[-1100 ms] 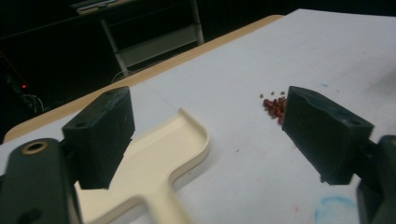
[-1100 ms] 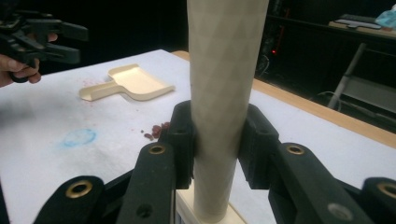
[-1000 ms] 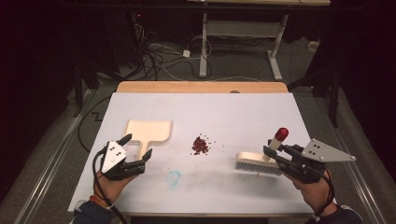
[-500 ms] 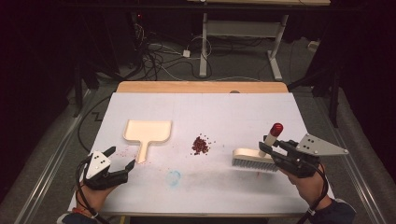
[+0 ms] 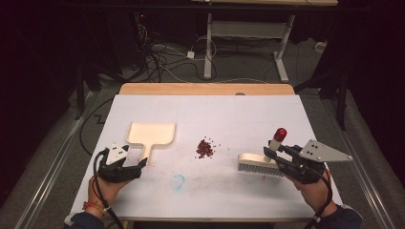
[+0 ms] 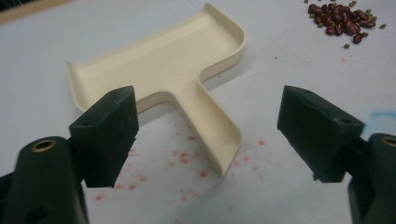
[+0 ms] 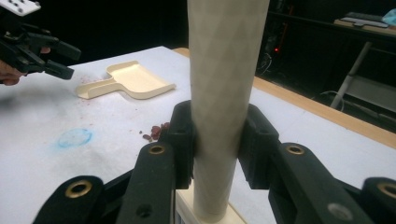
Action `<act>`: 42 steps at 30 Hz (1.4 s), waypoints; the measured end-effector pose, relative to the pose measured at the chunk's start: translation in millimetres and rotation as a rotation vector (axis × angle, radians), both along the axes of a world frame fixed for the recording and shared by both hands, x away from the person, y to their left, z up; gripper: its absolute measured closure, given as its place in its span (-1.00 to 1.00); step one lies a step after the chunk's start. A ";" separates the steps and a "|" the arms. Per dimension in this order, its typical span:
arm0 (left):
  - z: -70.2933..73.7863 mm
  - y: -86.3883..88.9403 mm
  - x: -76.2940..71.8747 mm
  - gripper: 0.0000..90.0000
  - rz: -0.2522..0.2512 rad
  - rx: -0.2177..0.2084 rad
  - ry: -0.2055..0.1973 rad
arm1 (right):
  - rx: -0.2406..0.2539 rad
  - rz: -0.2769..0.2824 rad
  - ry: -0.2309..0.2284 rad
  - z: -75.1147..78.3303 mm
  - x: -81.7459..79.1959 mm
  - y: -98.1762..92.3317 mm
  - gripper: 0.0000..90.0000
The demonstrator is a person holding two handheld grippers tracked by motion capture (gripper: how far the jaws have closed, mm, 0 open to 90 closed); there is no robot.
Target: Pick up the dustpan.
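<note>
A cream dustpan [image 5: 152, 134] lies flat on the white table, its handle [image 6: 210, 126] pointing toward my left gripper [image 5: 139, 164]. That gripper [image 6: 208, 135] stands open just short of the handle's end, one jaw on each side. A small pile of red beans [image 5: 205, 148] sits at the table's middle. To its right stands a cream brush [image 5: 258, 162] with a red-tipped handle [image 5: 279, 134]. My right gripper [image 5: 271, 153] is shut on the brush handle [image 7: 224, 93], bristles down on the table.
A blue smudge [image 5: 177, 181] marks the table [image 5: 229, 114] in front of the beans, and faint red stains [image 6: 187, 156] lie around the dustpan handle. A wooden strip [image 5: 205, 89] runs along the far edge. Cables and desk legs fill the dark floor beyond.
My left gripper dipped back toward the near left edge, then came forward again to the dustpan handle's end. The right gripper and brush shifted slightly left.
</note>
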State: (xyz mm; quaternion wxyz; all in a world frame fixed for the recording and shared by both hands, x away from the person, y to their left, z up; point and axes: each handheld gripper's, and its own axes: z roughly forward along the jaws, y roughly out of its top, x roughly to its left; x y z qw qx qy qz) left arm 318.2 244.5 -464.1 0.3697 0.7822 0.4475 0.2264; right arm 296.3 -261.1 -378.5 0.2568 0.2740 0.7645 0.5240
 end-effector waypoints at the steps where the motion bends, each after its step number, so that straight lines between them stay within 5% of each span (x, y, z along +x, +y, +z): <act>1: 0.1 -4.4 5.6 -0.53 0.023 0.005 0.035 | 0.000 -0.009 -0.002 -0.1 -0.9 0.2 0.56; 8: -17.9 -22.6 40.1 -0.41 0.079 0.049 0.183 | 0.011 -0.019 -0.009 -0.4 -1.8 -1.1 0.56; 13: -28.6 -22.5 55.2 -0.14 0.102 0.033 0.235 | 0.010 -0.024 0.011 -3.5 0.4 -2.6 0.56; 21: -32.2 -23.2 63.3 0.40 0.084 0.030 0.176 | 0.012 -0.029 0.011 -4.8 1.2 -2.5 0.56; 31: -29.6 -23.4 63.2 0.42 0.074 0.048 0.167 | 0.026 -0.018 0.018 -5.0 2.9 -4.0 0.56; 42: -9.1 -20.9 54.3 0.42 0.009 0.105 0.134 | 0.025 -0.008 0.012 -4.8 2.5 -4.7 0.56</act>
